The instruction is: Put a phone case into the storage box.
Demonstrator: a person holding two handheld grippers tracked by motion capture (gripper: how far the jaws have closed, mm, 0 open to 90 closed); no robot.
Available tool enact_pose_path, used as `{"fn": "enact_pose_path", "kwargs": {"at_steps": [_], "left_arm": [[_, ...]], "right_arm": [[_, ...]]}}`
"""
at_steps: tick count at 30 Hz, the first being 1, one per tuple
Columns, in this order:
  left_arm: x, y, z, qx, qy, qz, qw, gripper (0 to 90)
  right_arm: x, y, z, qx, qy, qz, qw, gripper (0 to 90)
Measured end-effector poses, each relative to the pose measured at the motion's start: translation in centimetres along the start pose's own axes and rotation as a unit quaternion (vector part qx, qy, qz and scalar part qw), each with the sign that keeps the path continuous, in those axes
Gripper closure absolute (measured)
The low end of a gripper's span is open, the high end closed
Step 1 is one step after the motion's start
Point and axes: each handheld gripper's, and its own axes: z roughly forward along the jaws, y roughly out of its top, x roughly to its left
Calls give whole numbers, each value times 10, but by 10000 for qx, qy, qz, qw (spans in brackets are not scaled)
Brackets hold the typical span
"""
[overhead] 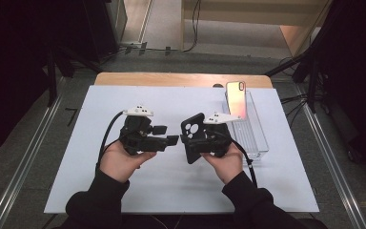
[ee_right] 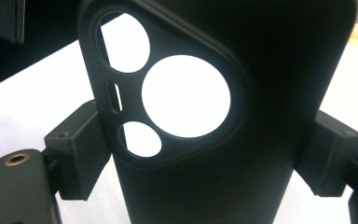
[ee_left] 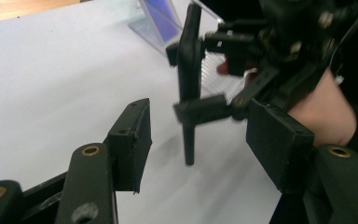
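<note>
A black phone case (overhead: 193,135) with round camera cut-outs stands upright above the white mat, with my right gripper (overhead: 194,141) shut on its two long edges. In the right gripper view the case (ee_right: 261,93) sits between both pads (ee_right: 81,149). My left gripper (overhead: 166,135) hangs just left of the case, pointing toward it, with its jaws apart and nothing between them. The left gripper view shows its own pads (ee_left: 133,140) open, with the case (ee_left: 189,70) edge-on a short way ahead in the right gripper (ee_left: 200,79).
A clear plastic tray (overhead: 256,140) lies at the right of the white mat (overhead: 124,191), with a shiny pinkish phone (overhead: 235,98) leaning at its far end. The wooden table edge (overhead: 171,78) runs along the back. Metal rails flank both sides.
</note>
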Motion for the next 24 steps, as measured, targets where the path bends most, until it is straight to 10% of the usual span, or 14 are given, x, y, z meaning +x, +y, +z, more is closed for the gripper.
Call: {"fn": "enact_pose_path", "kwargs": {"at_steps": [24], "left_arm": [[33, -60, 19, 331, -668, 610, 9954, 339]], "right_arm": [[-31, 15, -31, 159, 644, -202, 9976, 132]]}}
